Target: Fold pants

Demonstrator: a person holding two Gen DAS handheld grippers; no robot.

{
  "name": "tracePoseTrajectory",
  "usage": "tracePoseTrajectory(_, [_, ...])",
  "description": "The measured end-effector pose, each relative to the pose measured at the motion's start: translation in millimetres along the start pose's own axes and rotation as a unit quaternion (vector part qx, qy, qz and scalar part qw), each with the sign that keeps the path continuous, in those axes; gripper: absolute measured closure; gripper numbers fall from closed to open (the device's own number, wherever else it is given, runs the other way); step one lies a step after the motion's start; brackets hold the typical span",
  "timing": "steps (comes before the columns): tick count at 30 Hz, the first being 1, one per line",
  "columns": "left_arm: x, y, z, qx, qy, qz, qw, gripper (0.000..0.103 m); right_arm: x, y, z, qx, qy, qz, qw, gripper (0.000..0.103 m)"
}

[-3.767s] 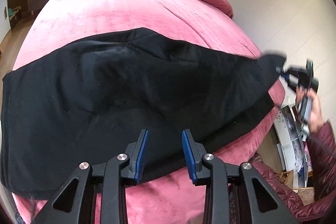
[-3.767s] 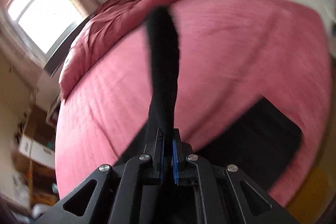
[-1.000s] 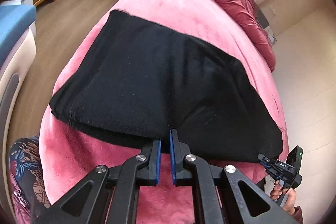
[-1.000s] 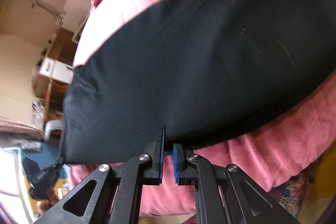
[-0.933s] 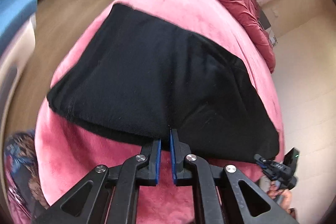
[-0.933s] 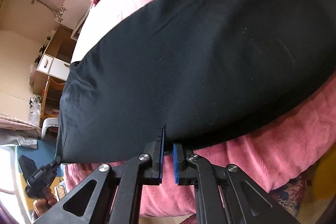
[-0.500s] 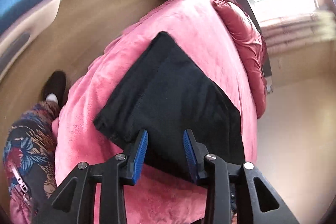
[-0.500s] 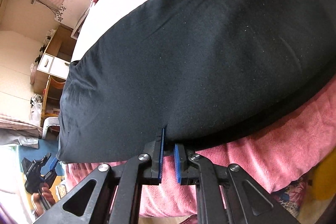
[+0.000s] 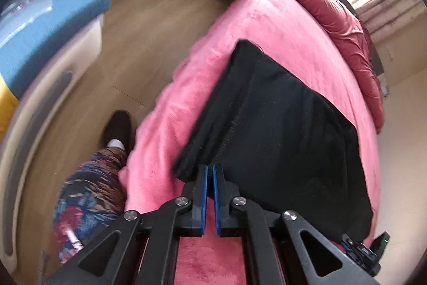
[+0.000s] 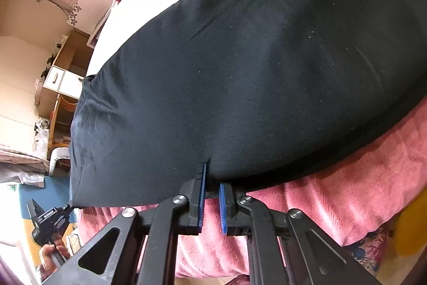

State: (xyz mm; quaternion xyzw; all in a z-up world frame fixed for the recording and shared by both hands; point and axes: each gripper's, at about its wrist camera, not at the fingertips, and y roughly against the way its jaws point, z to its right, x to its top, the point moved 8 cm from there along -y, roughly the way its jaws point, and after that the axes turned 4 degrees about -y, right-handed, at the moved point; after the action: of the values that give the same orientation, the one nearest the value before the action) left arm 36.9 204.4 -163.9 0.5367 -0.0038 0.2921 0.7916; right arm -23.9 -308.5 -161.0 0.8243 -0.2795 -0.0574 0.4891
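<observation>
Right now I have the black pants (image 9: 288, 130) lying already folded on the pink bed (image 9: 267, 26), near its front edge, and I judge I'm gripping for another fold. My left gripper (image 9: 209, 172) is pinched nearly shut at the stitched corner of the pants, seemingly with cloth between the pads. My right gripper (image 10: 212, 175) sits narrow at the near fold edge, a slim gap showing, apparently biting fabric. The long axis of the pants runs across the bed, from my left gripper's end toward my right. Next, I think, both ends must lift together and carry over evenly, keeping the layers from sliding.
</observation>
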Motion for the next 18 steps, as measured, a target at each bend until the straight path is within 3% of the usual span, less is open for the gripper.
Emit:
tracePoseTrajectory(1, [3,6,2,0.0,-0.006,0.009,0.9999,0.099,0,1,-1,0.003,0.003,-0.002,1.0,0.095])
tracePoseTrajectory(5, [17,30,23,0.008,-0.052,0.049,0.9974,0.095,-1,12,-7,0.012,0.034,-0.02,0.999,0.076])
tracePoseTrajectory(7, [20,39,46,-0.004,-0.087,0.065,0.9941,0.081,-5,22,-13,0.011,0.067,-0.025,0.997,0.068])
tracePoseTrajectory(12, [1,25,115,-0.017,-0.209,0.063,0.9758,0.079,7,42,-54,0.025,0.152,-0.012,0.988,0.068])
tracePoseTrajectory(18, [-28,-13,180,-0.048,-0.286,0.02,0.9567,0.079,44,6,-139,0.022,0.258,-0.003,0.966,0.068])
